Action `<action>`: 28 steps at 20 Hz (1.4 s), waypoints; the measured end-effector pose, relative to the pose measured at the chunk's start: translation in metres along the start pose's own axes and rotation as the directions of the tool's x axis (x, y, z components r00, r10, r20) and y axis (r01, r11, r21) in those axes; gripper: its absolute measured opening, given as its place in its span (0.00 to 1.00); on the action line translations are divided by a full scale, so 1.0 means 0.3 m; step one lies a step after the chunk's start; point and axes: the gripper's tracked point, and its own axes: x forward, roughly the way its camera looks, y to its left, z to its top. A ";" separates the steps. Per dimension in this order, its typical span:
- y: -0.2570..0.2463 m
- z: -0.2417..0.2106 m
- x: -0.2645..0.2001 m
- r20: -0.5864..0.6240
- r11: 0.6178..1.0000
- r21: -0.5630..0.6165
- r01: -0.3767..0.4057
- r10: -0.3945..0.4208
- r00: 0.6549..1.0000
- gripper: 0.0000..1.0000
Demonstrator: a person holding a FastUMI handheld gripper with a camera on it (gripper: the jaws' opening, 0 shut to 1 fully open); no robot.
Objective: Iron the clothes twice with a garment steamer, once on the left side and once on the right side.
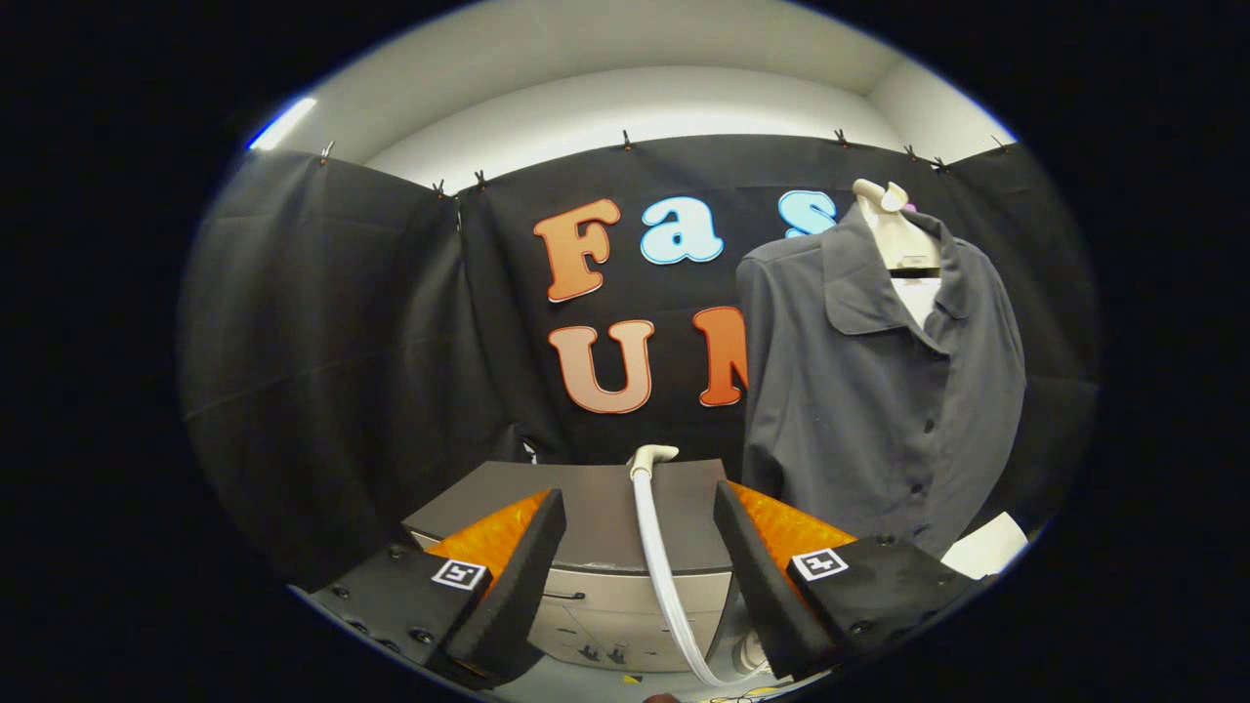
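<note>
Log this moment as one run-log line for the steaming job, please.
gripper: open, holding nothing | steamer hose: between the fingers, on cabinet | grey shirt: hanging on mannequin beyond right finger | ironing: not begun

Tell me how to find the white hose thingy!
Start at the big grey shirt hanging on the pale mannequin. Beside it stands a low cabinet with a dark top. The white hose curves up over the cabinet's front, running between the open gripper fingers without touching them; it is the only long, thin, bendy white thing there.
</note>
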 end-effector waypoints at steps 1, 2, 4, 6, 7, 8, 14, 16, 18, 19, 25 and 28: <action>0.020 0.004 0.027 -0.008 1.000 -0.010 -0.004 0.004 1.000 0.98; 0.033 0.009 0.056 -0.015 1.000 -0.023 -0.010 0.009 1.000 0.98; 0.063 0.010 0.120 -0.036 0.999 -0.041 -0.020 0.018 0.999 0.98; 0.092 -0.011 0.183 -0.091 0.999 -0.037 -0.031 0.028 0.995 0.98; 0.101 -0.015 0.216 -0.112 0.999 -0.036 -0.035 0.031 0.993 0.98; 0.107 -0.011 0.252 -0.127 0.998 -0.046 -0.033 0.027 0.991 0.98; 0.099 -0.039 0.489 -0.215 0.988 -0.153 -0.005 -0.028 0.976 0.98; 0.097 -0.093 0.584 -0.283 0.990 -0.140 -0.015 -0.025 0.959 0.96; 0.069 -0.155 0.692 -0.347 0.986 -0.164 -0.008 -0.050 0.937 0.97; 0.054 -0.185 0.746 -0.376 0.983 -0.186 -0.007 -0.065 0.924 0.99; -0.074 -0.273 1.028 -0.478 0.950 -0.311 0.043 -0.195 0.856 0.99; -0.116 -0.329 1.152 -0.529 0.944 -0.327 0.045 -0.222 0.819 0.99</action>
